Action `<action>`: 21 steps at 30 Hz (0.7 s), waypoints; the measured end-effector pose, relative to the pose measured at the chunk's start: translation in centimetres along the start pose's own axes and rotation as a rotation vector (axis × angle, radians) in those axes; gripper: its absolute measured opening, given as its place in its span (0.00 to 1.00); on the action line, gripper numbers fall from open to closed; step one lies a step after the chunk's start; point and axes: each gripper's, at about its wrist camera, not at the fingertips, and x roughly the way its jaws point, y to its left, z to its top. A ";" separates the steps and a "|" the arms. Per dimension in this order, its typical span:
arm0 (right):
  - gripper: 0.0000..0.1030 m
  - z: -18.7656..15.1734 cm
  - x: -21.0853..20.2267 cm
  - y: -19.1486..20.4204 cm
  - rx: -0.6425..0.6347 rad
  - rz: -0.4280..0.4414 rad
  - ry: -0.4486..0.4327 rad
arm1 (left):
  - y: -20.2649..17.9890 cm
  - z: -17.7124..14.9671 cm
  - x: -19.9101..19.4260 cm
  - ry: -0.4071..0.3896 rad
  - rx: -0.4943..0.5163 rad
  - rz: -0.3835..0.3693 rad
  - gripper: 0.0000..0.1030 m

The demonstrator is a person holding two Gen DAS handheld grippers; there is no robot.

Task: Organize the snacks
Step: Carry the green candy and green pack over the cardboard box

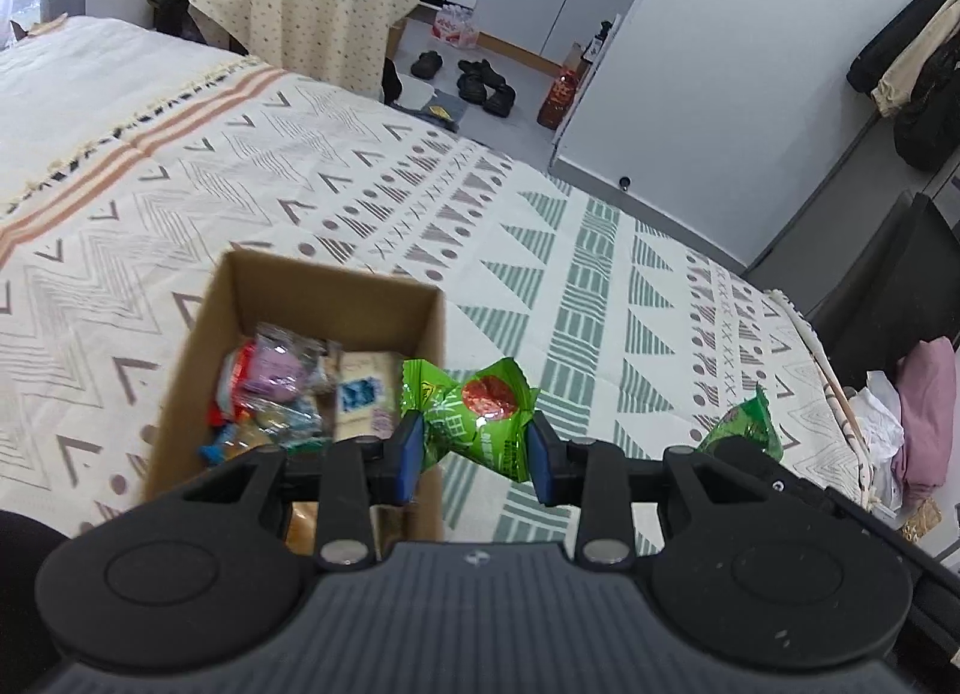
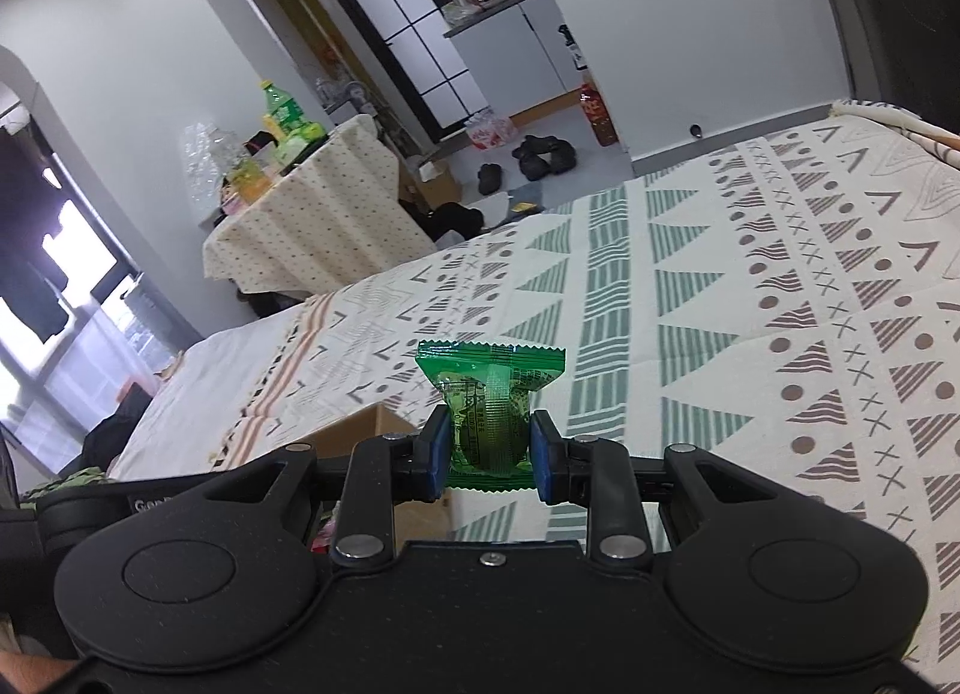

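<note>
Two green snack packets are up off the bed at once. In the left wrist view, the left gripper (image 1: 474,454) is clamped narrowly on a green snack packet with a red disc printed on it (image 1: 480,412), the blue pads (image 1: 410,454) pinching its crumpled middle. That packet is held just beside the right wall of the open cardboard box (image 1: 216,346), near the rim but not yet over the opening. Several wrapped snacks (image 1: 282,400) are already lying inside the box, so the sorting is judged to be well under way.

In the right wrist view, the right gripper (image 2: 491,451) is closed to a narrow gap on a second green packet (image 2: 489,394), held upright with its crimped top edge showing above the pads. It is carried above the patterned bedspread (image 2: 780,304), with a corner of the box (image 2: 366,424) seen lower left of it. The same packet is glimpsed at the right of the left wrist view.

The step in hand is judged to be the carry to the box, with both packets still to be dropped.

Next, the left packet must be brought sideways past the box wall until it hangs over the opening, and only then released. The right packet has farther to go and should be held clear until the left gripper is out of the way, since a collision above the rim could be risked.
</note>
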 end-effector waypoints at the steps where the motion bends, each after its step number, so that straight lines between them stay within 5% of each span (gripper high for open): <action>1: 0.26 -0.1 -0.1 0.2 0.000 0.004 -0.001 | 0.3 0.2 -0.3 -0.006 0.001 0.004 0.34; 21: 0.26 -2.1 2.5 6.1 -0.085 0.097 0.101 | 7.9 2.7 -0.2 0.019 -0.103 0.032 0.38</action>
